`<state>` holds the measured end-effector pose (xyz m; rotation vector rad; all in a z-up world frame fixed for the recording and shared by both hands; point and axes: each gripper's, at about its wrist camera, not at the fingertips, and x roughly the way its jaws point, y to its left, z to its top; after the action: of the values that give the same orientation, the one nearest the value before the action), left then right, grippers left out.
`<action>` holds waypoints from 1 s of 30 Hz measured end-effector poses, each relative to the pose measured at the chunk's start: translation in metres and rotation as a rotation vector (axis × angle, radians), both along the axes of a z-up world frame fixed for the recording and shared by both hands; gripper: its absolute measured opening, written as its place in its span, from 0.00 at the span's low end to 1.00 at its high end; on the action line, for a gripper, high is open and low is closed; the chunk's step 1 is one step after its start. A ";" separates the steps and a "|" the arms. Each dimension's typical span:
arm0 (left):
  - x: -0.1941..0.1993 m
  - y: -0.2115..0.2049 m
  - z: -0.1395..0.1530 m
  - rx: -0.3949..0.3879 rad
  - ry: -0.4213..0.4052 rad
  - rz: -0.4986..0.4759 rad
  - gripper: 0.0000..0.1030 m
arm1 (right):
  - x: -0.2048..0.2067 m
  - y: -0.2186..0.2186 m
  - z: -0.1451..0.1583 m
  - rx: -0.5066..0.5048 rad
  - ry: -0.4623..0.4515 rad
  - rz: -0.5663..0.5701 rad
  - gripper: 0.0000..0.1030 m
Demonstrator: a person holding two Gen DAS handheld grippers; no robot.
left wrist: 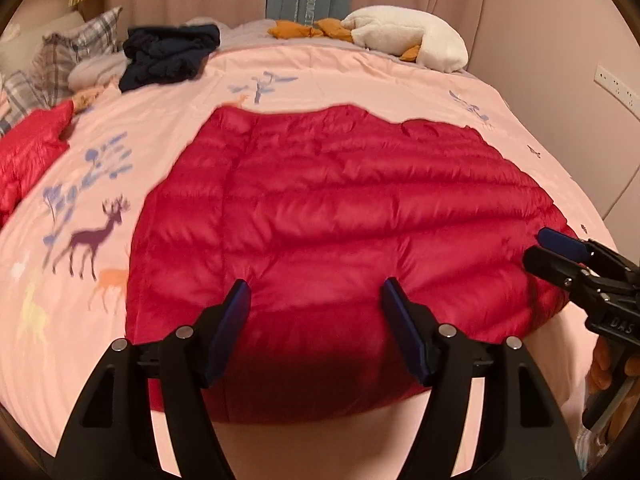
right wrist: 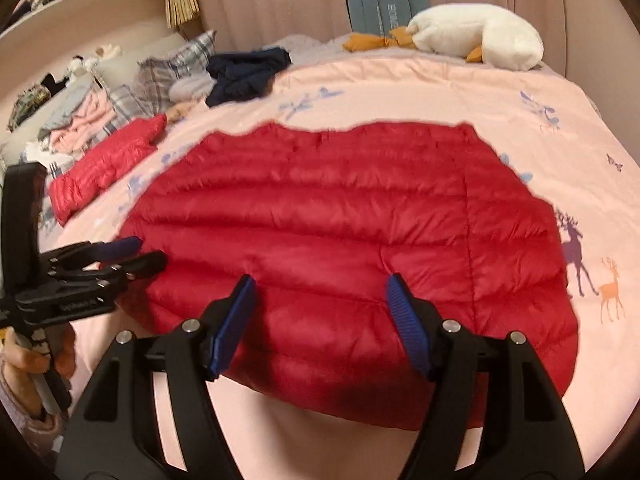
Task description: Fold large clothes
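Black-framed, blue-padded left tool [left wrist: 316, 300] and right tool [right wrist: 320, 296] both hang released, jaws apart, grasping nothing, just above the near hem of the quilted red down jacket [left wrist: 340, 208]. That jacket lies flat on the pink deer-print bed cover [left wrist: 100, 184]. Best pinch both hem corners together, evenly.

The left gripper [left wrist: 316, 292] points forward and down, its blue-padded jaws spread wide with nothing pressed between them. The right gripper [right wrist: 320, 288] is angled down the same way beside it, jaws equally apart and empty. A hand [right wrist: 44, 360] wraps each handle, fingers [left wrist: 600, 368] curled around the grip.
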<state>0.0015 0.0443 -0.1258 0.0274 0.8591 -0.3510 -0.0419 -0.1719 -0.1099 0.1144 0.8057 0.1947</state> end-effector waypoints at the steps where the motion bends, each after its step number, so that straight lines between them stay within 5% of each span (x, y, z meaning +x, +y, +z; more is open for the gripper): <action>1: 0.001 0.001 -0.004 -0.006 0.009 -0.001 0.67 | 0.002 0.001 -0.004 -0.006 0.009 0.001 0.68; 22: -0.009 0.004 -0.003 0.023 0.013 0.034 0.68 | -0.013 -0.025 0.008 0.053 -0.018 -0.068 0.68; 30: -0.016 -0.009 0.013 0.011 -0.032 0.037 0.68 | -0.013 0.006 0.022 0.028 -0.077 0.002 0.68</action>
<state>-0.0141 0.0355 -0.1128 0.0270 0.8284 -0.3102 -0.0545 -0.1655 -0.0883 0.1312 0.7268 0.2114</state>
